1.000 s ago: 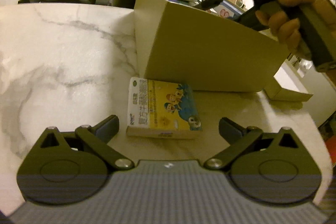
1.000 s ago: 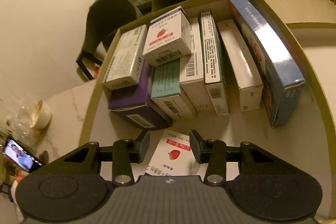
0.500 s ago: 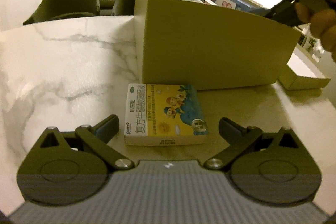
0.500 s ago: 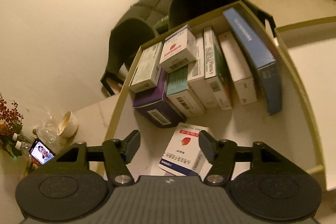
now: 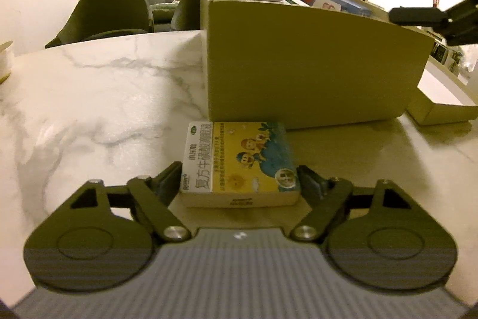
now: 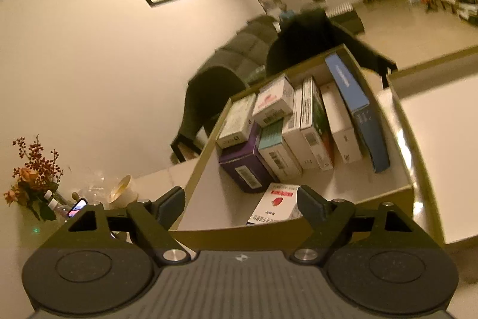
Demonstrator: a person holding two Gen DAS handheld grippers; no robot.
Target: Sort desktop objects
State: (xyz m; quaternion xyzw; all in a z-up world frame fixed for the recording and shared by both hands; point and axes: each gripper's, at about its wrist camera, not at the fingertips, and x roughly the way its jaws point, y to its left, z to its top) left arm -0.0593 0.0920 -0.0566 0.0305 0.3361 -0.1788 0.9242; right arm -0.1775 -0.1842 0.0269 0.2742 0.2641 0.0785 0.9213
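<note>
While your left gripper [image 5: 240, 180] sits low over the marble table [image 5: 98, 97], the yellow medicine box [image 5: 239, 163] lies flat between its fingers, right in front of the big cardboard box [image 5: 313, 62]. The jaws have just been closing in on it, and both pads look like they're at the box's sides, but I honestly can't tell if they're pressing on it. Your right gripper [image 6: 240, 204] is up at the near wall of the cardboard box with its jaws spread, having just been opening, and nothing is between them. The white box with the strawberry [image 6: 276, 204] lies flat on the carton floor just in front of the row of upright packs [image 6: 298, 127]
</note>
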